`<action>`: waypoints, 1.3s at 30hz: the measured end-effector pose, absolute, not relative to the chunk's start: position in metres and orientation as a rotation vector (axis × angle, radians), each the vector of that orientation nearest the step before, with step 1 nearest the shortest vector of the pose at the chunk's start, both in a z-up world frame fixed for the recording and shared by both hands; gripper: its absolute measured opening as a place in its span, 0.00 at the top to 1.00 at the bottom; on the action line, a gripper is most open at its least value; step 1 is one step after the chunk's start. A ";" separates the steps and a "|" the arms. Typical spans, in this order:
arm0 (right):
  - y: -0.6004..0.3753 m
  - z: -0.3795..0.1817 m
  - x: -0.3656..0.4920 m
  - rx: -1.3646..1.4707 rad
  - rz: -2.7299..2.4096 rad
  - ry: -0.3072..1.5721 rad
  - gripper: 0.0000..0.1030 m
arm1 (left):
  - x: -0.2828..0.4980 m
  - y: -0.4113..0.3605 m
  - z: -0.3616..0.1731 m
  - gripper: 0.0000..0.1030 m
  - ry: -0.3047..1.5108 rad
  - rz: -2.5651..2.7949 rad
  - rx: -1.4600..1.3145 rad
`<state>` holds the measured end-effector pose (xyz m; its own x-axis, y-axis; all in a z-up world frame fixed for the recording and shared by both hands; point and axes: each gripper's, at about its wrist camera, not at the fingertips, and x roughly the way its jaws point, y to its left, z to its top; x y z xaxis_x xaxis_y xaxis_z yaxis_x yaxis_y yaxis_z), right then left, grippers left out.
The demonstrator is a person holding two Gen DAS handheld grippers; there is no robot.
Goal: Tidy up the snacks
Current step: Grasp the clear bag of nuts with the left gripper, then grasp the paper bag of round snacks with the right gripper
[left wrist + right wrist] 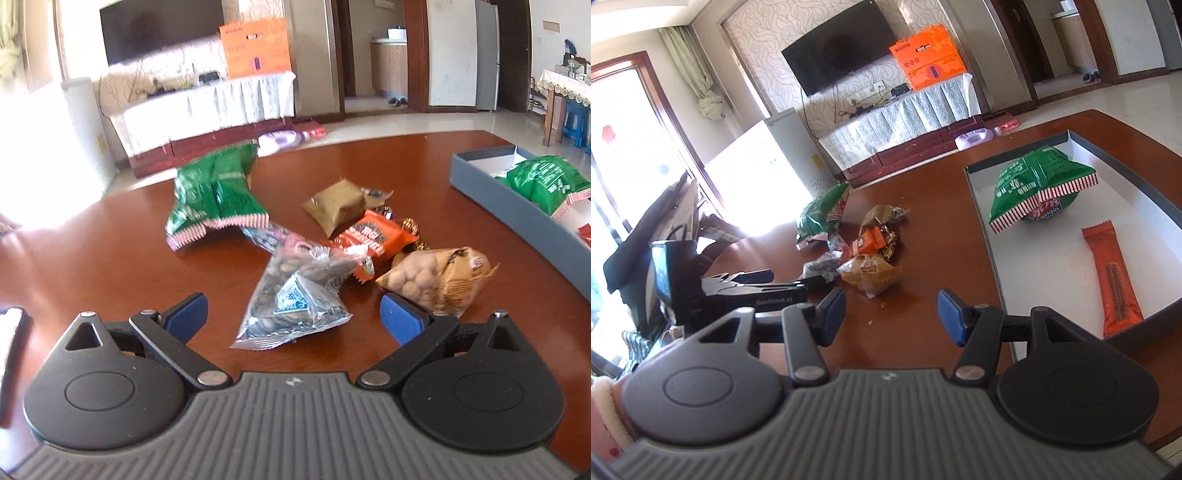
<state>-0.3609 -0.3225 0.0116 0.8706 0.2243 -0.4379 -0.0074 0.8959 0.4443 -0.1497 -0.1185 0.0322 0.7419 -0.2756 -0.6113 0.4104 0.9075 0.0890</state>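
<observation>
A heap of snack packets lies on the brown table (92, 258). In it are a green bag (214, 195), an olive-brown packet (338, 205), an orange packet (376, 236), a tan nut bag (439, 277) and a clear seed packet (295, 299). My left gripper (293, 317) is open just in front of the seed packet, which lies between its blue fingers. My right gripper (891, 314) is open over bare table with nothing between its fingers. The grey box (982, 206) to its right holds a green bag (1034, 184) and an orange bar (1115, 280). The left gripper (790, 278) shows at the heap.
A low TV cabinet (905, 118) with an orange carton (931, 55) stands beyond the table's far edge. A purple bottle (280, 142) lies on the floor. Dark gear (646, 251) stands at the table's left. The box (517, 206) fills the table's right side.
</observation>
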 end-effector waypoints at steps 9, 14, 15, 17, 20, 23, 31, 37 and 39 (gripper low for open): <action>-0.321 0.011 -0.362 0.400 0.118 0.523 0.42 | -0.127 -0.117 0.016 0.35 0.666 -0.431 0.179; -0.304 0.018 -0.357 0.314 0.134 0.492 0.42 | -0.135 -0.122 0.017 0.37 0.665 -0.441 0.177; -0.299 0.020 -0.354 0.290 0.136 0.477 0.42 | -0.138 -0.122 0.018 0.37 0.668 -0.434 0.178; -0.289 0.025 -0.345 0.265 0.156 0.456 0.42 | -0.144 -0.122 0.019 0.37 0.679 -0.407 0.175; -0.265 0.026 -0.318 0.156 0.157 0.519 0.43 | -0.155 -0.117 0.019 0.37 0.701 -0.370 0.193; -0.240 0.022 -0.293 -0.019 0.126 0.539 0.44 | -0.164 -0.110 0.019 0.37 0.718 -0.350 0.217; -0.226 0.003 -0.242 -0.116 0.104 0.619 0.22 | -0.161 -0.100 0.015 0.29 0.728 -0.334 0.179; -0.220 -0.008 -0.220 -0.165 0.116 0.682 0.24 | -0.151 -0.100 0.011 0.25 0.738 -0.331 0.146; -0.223 -0.009 -0.218 -0.138 0.137 0.710 0.45 | -0.151 -0.099 0.012 0.34 0.734 -0.343 0.134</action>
